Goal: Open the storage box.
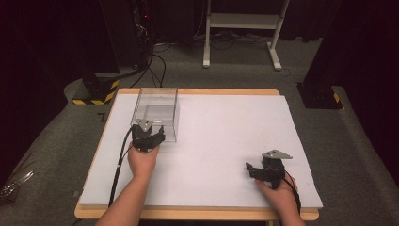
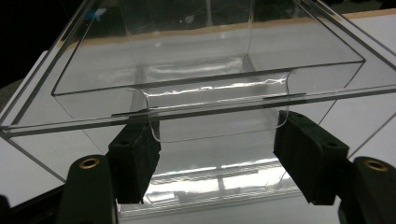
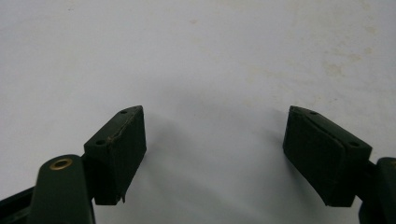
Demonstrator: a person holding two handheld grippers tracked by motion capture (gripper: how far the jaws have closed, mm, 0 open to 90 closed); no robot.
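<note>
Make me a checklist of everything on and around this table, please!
Surface: white board on a wooden table, faint stains.
Job's things: clear plastic box at the far left, open top, curved notch in its near wall.
Clutter: nothing seen.
Grippers: left gripper at the box's near wall, a pad either side of the notch; grip not clear. Right gripper open over bare board.
Cables: black cable trails from the left gripper.
Surroundings: grey carpet, white stand legs, black posts.

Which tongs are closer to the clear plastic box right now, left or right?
Left. The left tongs sit at the near end of the clear box, jaws flanking its front handle lip. The right tongs rest far off on the white table, open over bare surface.
</note>
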